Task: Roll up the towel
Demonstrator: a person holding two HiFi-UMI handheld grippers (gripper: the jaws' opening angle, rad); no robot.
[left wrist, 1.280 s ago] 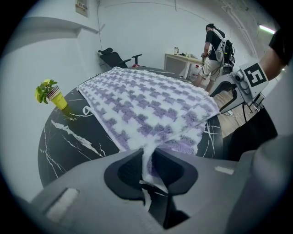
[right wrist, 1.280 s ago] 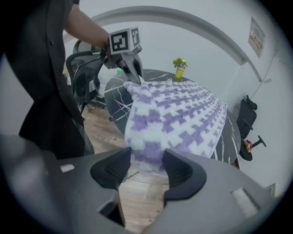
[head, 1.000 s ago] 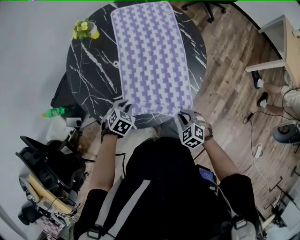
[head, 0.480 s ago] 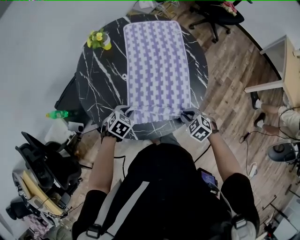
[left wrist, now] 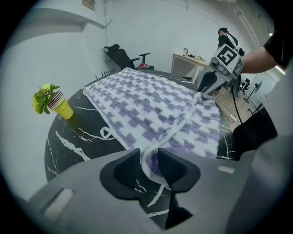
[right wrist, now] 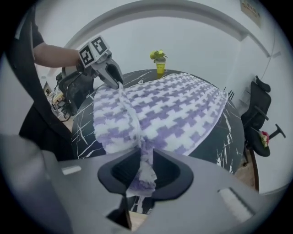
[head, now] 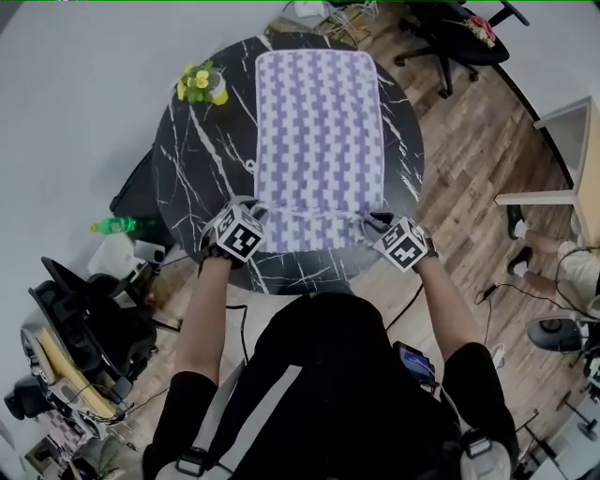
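A purple-and-white checked towel lies lengthwise on the round black marble table. Its near edge is lifted and drawn back over the rest as a taut fold between my two grippers. My left gripper pinches the near left corner. My right gripper pinches the near right corner. Both pairs of jaws have just been opening a little, with towel cloth still between them and touching both pads. In the left gripper view the right gripper shows across the towel; the right gripper view shows the left gripper.
A yellow cup of flowers stands on the table's far left, beside the towel. Black office chairs and a pale desk stand on the wood floor to the right. A green bottle and dark equipment sit on the left.
Both grippers have moved away from me over the table, carrying the towel's near edge off the table rim and back over the towel.
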